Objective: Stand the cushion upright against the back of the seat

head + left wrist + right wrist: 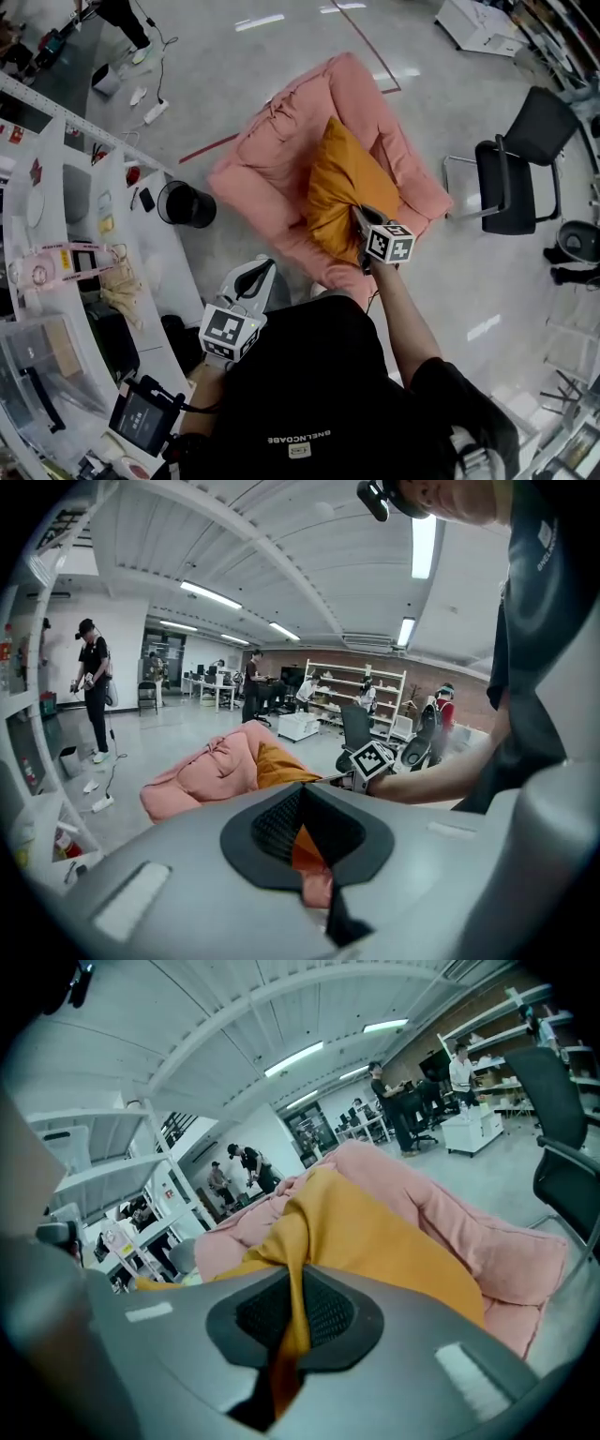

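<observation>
An orange cushion (342,187) (281,766) (375,1232) lies tilted on the pink soft seat (281,150) (202,775) (469,1222), raised at its near corner. My right gripper (359,217) (292,1307) is shut on that near corner, with orange fabric pinched between its pads. Its marker cube (372,759) shows beside the cushion in the left gripper view. My left gripper (265,272) (309,841) hangs shut by the seat's front edge, apart from the cushion. Only a sliver of orange and pink shows through the slit of its jaws.
A black office chair (516,178) (562,1119) stands right of the seat, and a black bin (186,204) stands at its left. White desks (56,234) with clutter run along the left. A power strip (155,111) lies on the floor. A person in black (94,686) stands far off.
</observation>
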